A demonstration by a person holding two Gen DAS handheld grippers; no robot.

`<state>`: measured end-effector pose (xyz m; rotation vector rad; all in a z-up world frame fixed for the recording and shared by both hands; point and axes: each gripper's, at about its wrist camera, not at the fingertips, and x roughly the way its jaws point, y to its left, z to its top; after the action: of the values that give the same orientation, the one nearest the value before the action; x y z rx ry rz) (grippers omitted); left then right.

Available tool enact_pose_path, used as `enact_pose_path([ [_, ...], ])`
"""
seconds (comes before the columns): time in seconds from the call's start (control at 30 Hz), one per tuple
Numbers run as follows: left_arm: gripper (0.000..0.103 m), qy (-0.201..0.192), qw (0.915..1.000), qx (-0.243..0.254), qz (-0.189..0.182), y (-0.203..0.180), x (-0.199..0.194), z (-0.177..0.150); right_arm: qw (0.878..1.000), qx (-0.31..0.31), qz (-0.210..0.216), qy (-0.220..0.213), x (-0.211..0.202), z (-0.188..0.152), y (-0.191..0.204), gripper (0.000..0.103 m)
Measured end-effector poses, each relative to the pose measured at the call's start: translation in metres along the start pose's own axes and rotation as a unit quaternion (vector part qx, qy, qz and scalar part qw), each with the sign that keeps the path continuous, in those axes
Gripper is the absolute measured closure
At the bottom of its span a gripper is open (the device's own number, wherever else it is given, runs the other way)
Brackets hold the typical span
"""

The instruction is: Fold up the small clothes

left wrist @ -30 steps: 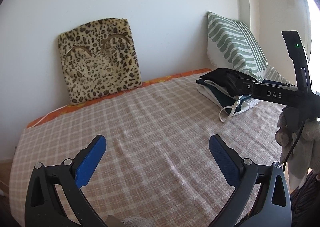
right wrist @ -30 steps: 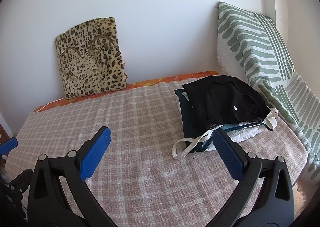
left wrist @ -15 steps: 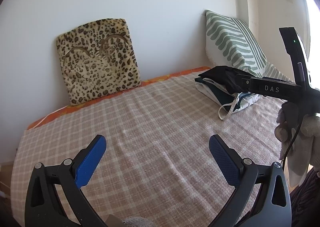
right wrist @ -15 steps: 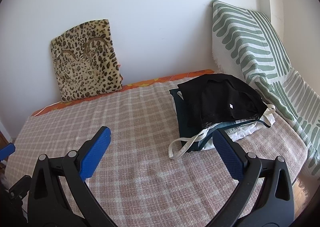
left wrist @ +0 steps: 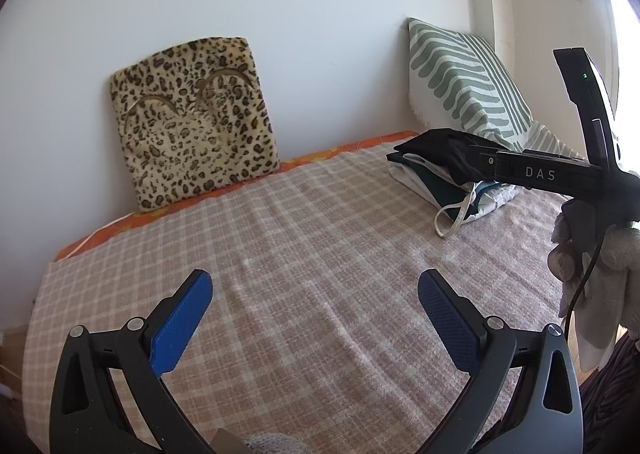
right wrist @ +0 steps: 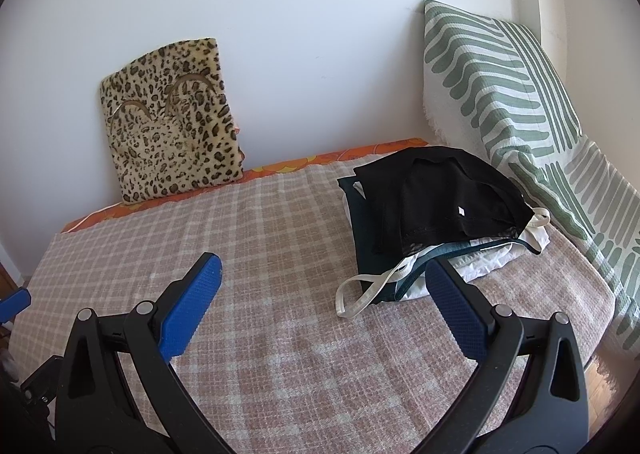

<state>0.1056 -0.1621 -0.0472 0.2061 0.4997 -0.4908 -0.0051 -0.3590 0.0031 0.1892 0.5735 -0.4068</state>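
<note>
Both the left gripper and right gripper gape wide and empty, the stack of folded clothes lying just beyond the right gripper's right jaw.

"DAS" in pale letters on right tongs body.

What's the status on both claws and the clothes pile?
Left claw open, empty. Right claw open, empty, near the clothes pile. Pile untouched on the checked blanket, white strap trailing. Nothing blocking.

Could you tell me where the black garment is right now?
The black garment tops the clothes pile at the right wrist view's right, beside the striped pillow.
</note>
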Motion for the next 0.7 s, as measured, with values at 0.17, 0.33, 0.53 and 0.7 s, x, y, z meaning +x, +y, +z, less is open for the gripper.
enact_pose_path([
  [0.17,0.001,-0.001,1.0,0.001,0.0,-0.0007,-0.0004,-0.0003,1.0,0.001,0.0,0.0,-0.0001,-0.0001,0.0007,0.0],
  [0.33,0.001,-0.001,1.0,0.001,-0.001,-0.0003,-0.0005,-0.0004,1.0,0.002,0.0,0.0,-0.0006,-0.0003,-0.0001,0.0],
  [0.53,0.001,-0.002,1.0,0.002,-0.001,-0.0014,-0.0012,-0.0001,1.0,0.002,-0.001,0.0,-0.001,-0.0007,0.0003,0.0],
  [0.7,0.001,-0.002,1.0,0.002,0.0,-0.0023,-0.0012,-0.0003,1.0,0.003,-0.001,0.0,-0.0009,-0.0006,0.0004,0.0],
])
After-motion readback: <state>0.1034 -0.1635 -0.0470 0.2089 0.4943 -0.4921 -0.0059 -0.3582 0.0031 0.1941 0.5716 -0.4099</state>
